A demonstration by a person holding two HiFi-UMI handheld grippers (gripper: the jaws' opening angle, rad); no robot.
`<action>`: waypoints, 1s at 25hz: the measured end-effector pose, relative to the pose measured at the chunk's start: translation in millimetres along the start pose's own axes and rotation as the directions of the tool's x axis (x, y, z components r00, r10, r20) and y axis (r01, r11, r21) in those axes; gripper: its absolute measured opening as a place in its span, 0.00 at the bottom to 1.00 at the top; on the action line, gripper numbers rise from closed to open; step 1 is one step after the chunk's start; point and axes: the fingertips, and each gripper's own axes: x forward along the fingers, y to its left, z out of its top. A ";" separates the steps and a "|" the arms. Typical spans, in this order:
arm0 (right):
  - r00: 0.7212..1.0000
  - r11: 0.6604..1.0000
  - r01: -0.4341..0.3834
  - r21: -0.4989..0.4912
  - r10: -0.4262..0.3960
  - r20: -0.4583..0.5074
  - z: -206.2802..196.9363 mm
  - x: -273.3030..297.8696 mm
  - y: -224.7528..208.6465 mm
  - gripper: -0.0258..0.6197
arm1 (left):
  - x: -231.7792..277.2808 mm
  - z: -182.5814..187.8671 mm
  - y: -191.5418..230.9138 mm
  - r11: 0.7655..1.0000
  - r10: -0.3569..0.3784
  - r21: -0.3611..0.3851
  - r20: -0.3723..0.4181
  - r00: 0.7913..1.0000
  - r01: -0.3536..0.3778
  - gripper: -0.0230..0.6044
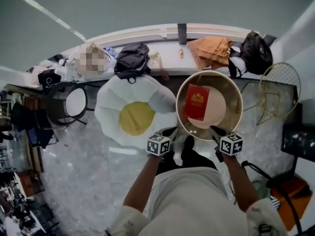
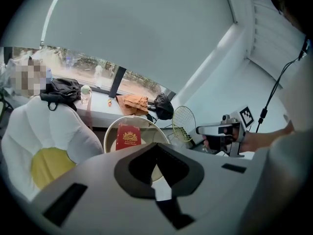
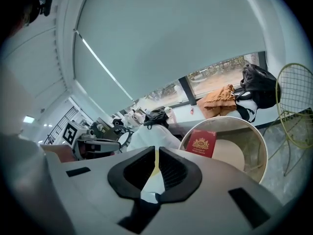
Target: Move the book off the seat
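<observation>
A red book [image 1: 197,101] with a gold crest lies on the seat of a round beige tub chair [image 1: 236,95]. It leans toward the left inner wall. The left gripper view shows the book [image 2: 128,137] and chair rim [image 2: 110,131] ahead; the right gripper view has the book [image 3: 201,143] ahead to the right. My left gripper [image 1: 170,133] is held close to my body, just short of the chair's near rim, shut and empty. My right gripper [image 1: 216,132] sits at the near rim, also shut with nothing in it. Both jaw pairs [image 2: 157,148] [image 3: 156,150] stand closed, well short of the book.
A white egg-shaped cushion chair [image 1: 133,117] with a yellow middle stands left of the tub chair. Behind, a window ledge carries a black backpack [image 1: 132,59], an orange cloth [image 1: 211,50] and a black bag [image 1: 256,50]. A yellow wire chair [image 1: 280,87] is at the right, a round side table [image 1: 74,102] at the left.
</observation>
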 end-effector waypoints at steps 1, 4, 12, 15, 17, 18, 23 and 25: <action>1.000 1.000 -0.005 -0.011 0.005 0.003 3.2 -4.9 7.0 0.12 | -8.1 3.5 -4.2 1.000 -0.005 0.009 0.008 1.000 0.005 0.04; 0.999 0.999 -0.032 -0.035 0.033 0.016 0.8 -23.3 31.4 0.12 | -34.8 -1.4 -16.8 1.000 -0.014 0.022 0.018 1.000 0.013 0.04; 0.985 0.998 -0.062 0.007 0.060 0.163 -13.4 -59.2 85.8 0.12 | -101.4 -21.3 -30.4 0.995 -0.074 0.075 0.038 0.997 0.071 0.04; 0.983 0.999 -0.031 0.034 0.024 0.184 -25.8 -65.2 100.1 0.12 | -127.1 -29.4 -29.5 0.989 -0.099 0.114 0.016 0.995 0.097 0.04; 0.982 0.999 -0.015 0.048 0.006 0.191 -36.4 -68.1 111.3 0.12 | -144.3 -35.2 -29.1 0.984 -0.122 0.133 0.002 0.993 0.121 0.04; 0.981 0.999 -0.007 0.053 -0.004 0.196 -41.2 -69.9 117.3 0.12 | -152.7 -37.9 -28.7 0.981 -0.132 0.143 -0.002 0.991 0.131 0.04; 0.971 0.995 0.056 0.078 -0.073 0.229 -66.6 -79.7 143.5 0.12 | -186.8 -48.7 -27.2 0.966 -0.175 0.193 -0.010 0.984 0.174 0.04; 0.966 0.992 0.087 0.093 -0.107 0.235 -78.3 -84.3 152.6 0.12 | -195.8 -52.2 -26.8 0.959 -0.195 0.206 -0.012 0.981 0.193 0.04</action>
